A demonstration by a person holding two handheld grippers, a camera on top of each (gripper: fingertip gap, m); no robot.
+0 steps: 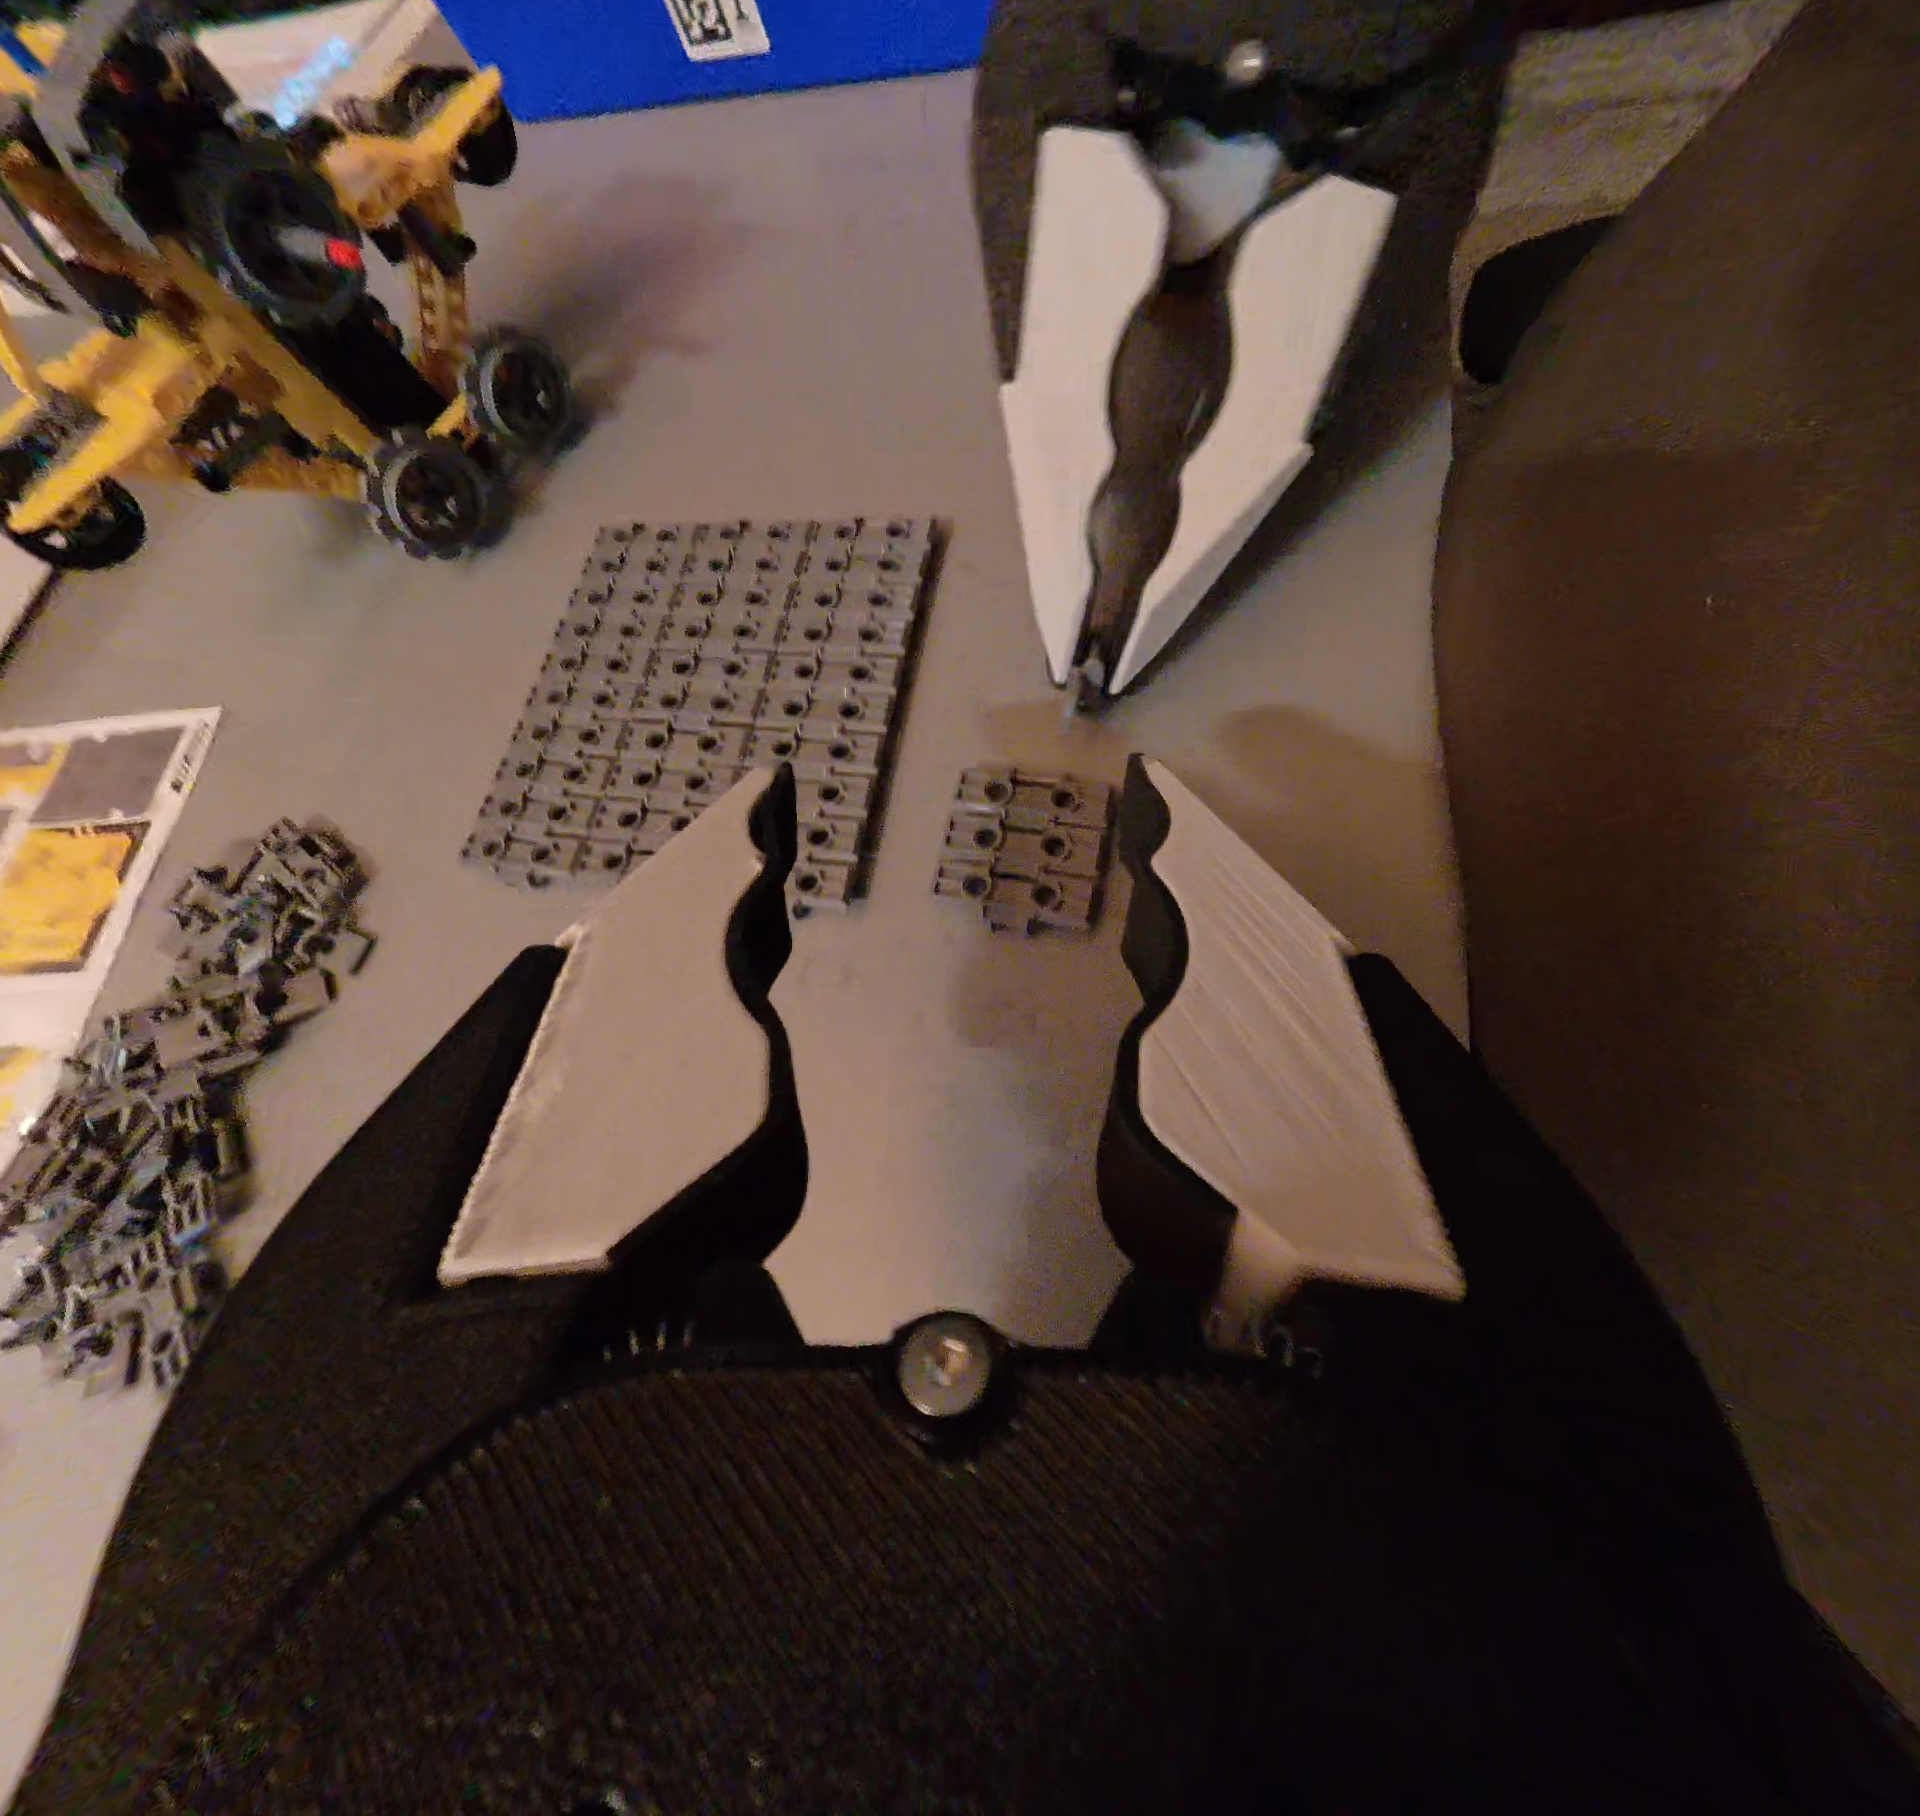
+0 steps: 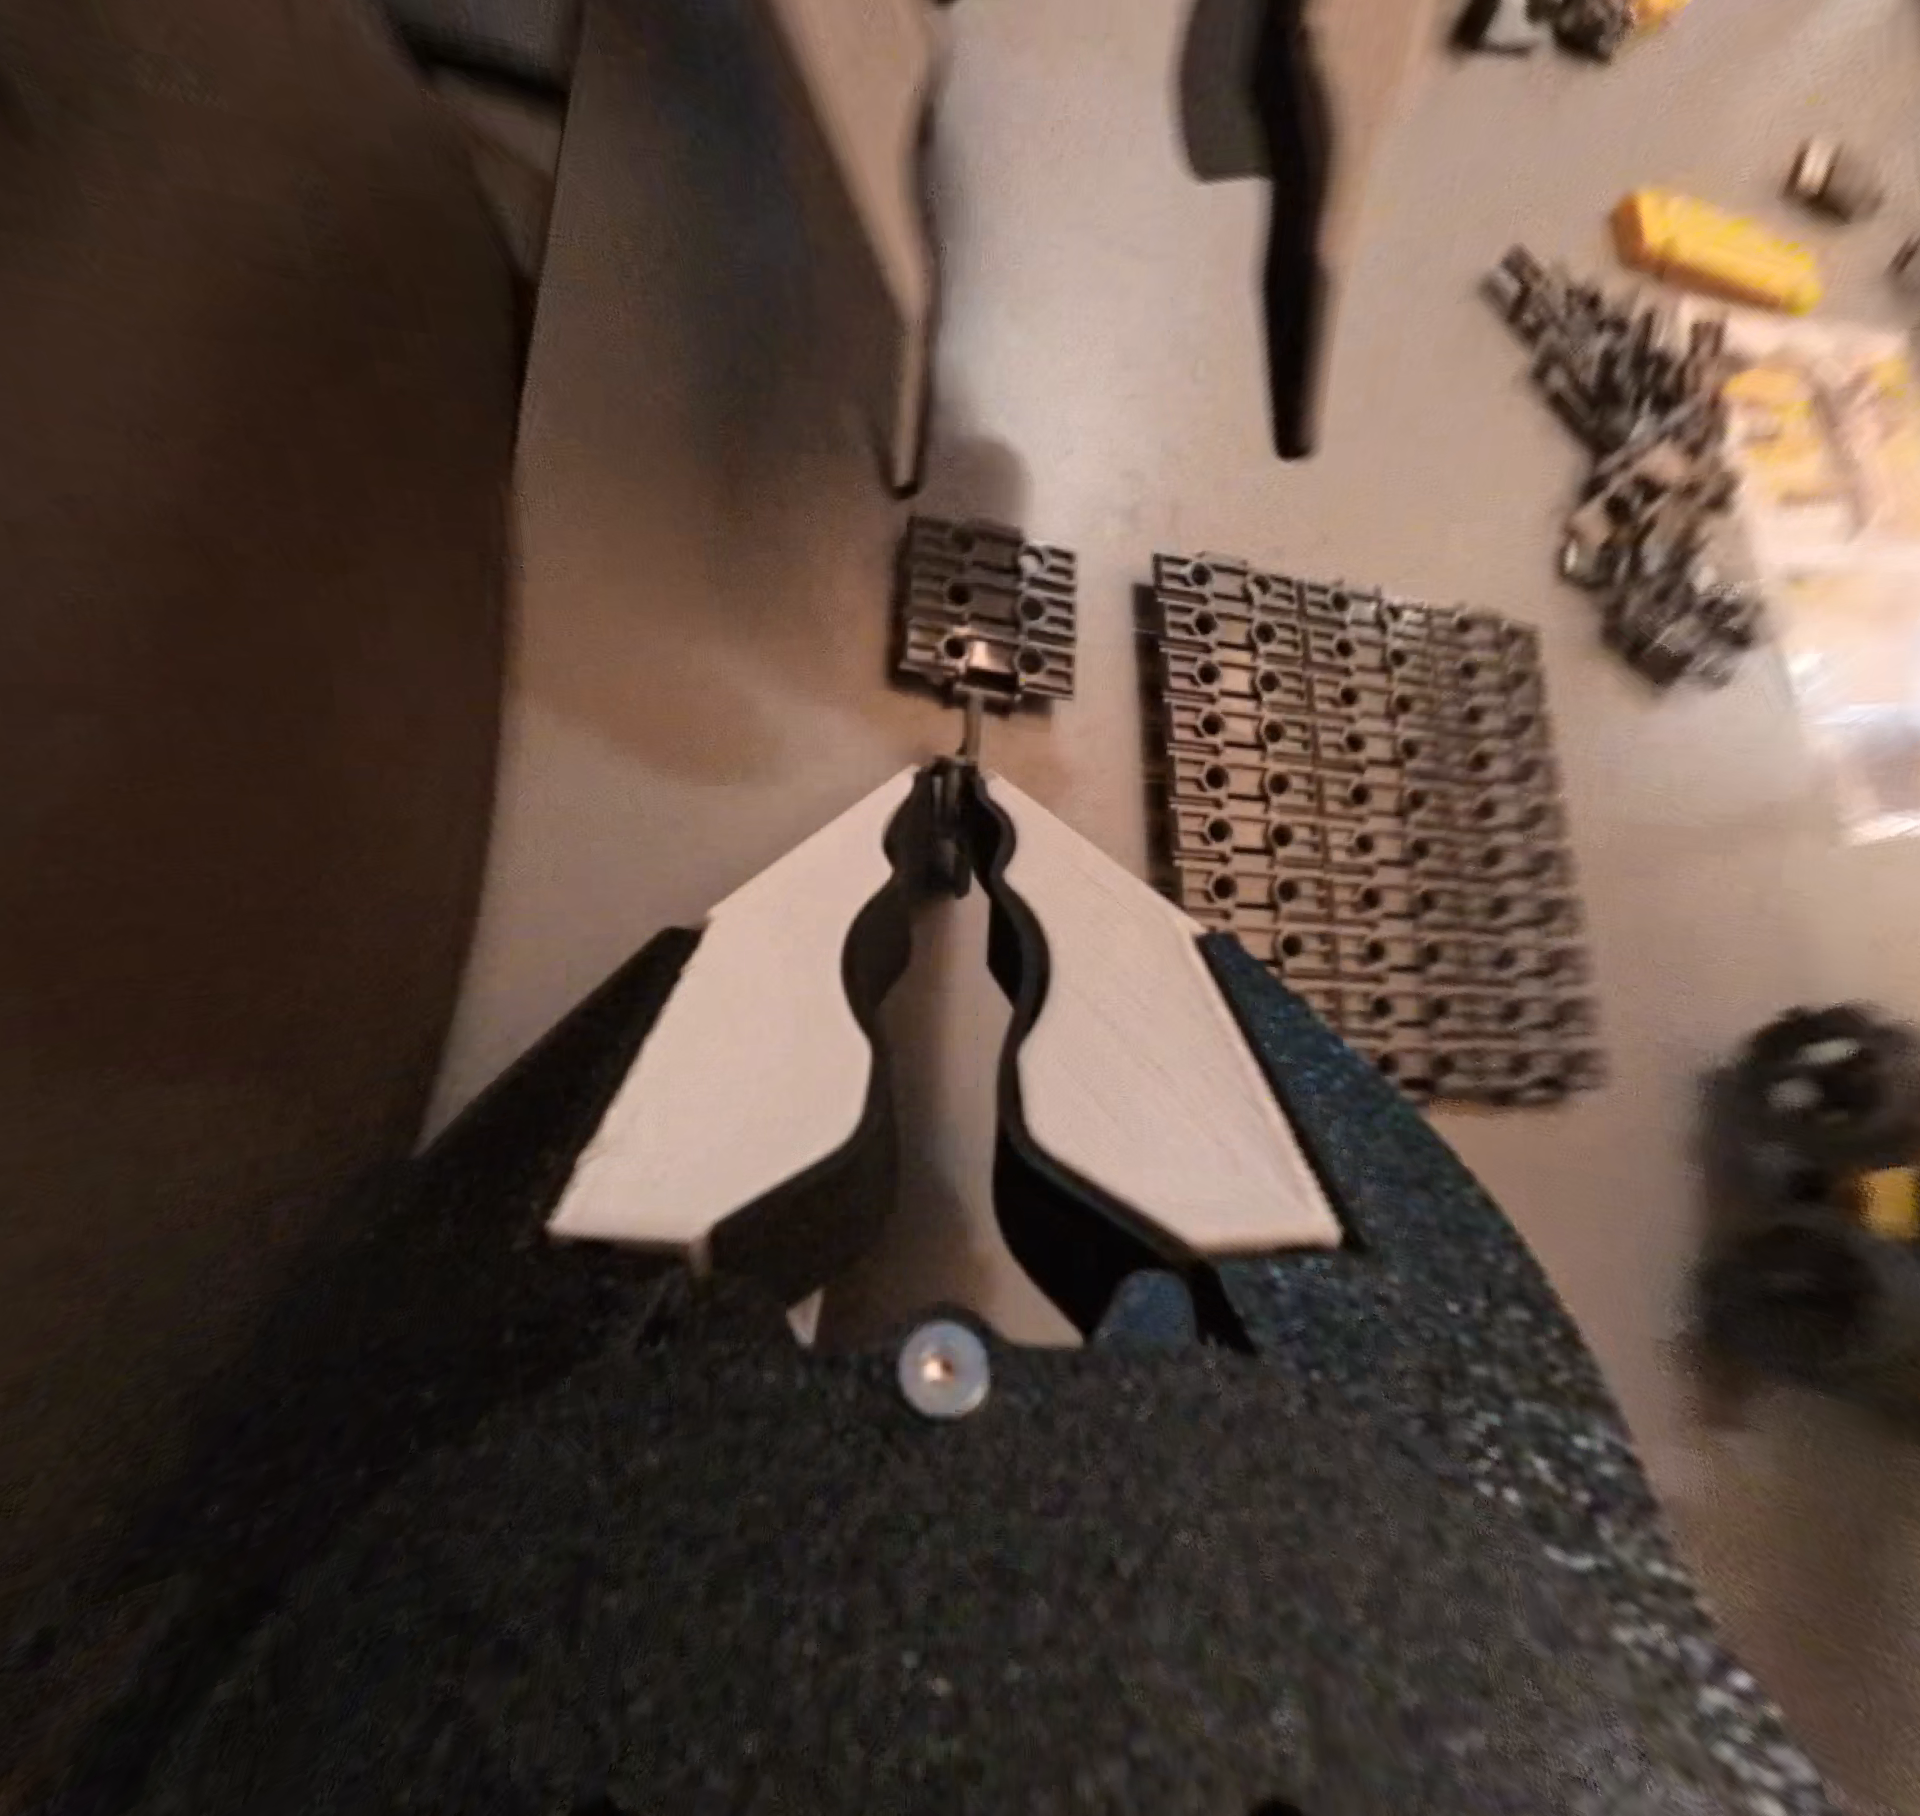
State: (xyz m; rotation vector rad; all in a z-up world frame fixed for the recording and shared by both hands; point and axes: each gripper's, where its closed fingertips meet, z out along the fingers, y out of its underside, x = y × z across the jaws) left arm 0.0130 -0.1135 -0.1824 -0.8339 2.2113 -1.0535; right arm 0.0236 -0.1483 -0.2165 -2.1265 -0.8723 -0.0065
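My left gripper (image 1: 958,774) is open over the grey table (image 1: 790,332). A small block of joined grey track links (image 1: 1023,847) lies between its fingertips, nearer the right finger (image 1: 1143,800), and the pads do not press on it. A large mat of the same grey links (image 1: 717,706) lies just to its left. My right gripper (image 2: 951,779) is shut on a small dark grey link piece (image 2: 971,727), whose thin end points at the near edge of the small block (image 2: 987,613). The right gripper also shows in the left wrist view (image 1: 1086,691), and the left gripper in the right wrist view (image 2: 1096,457).
A yellow and black toy vehicle (image 1: 260,312) stands at the back left, with a blue box (image 1: 675,0) behind it. A pile of loose grey links (image 1: 156,1143) and a printed booklet (image 1: 83,831) lie at the left. A brown padded surface (image 1: 1714,831) borders the table's right edge. About 6 cm separates my left fingertips from my right.
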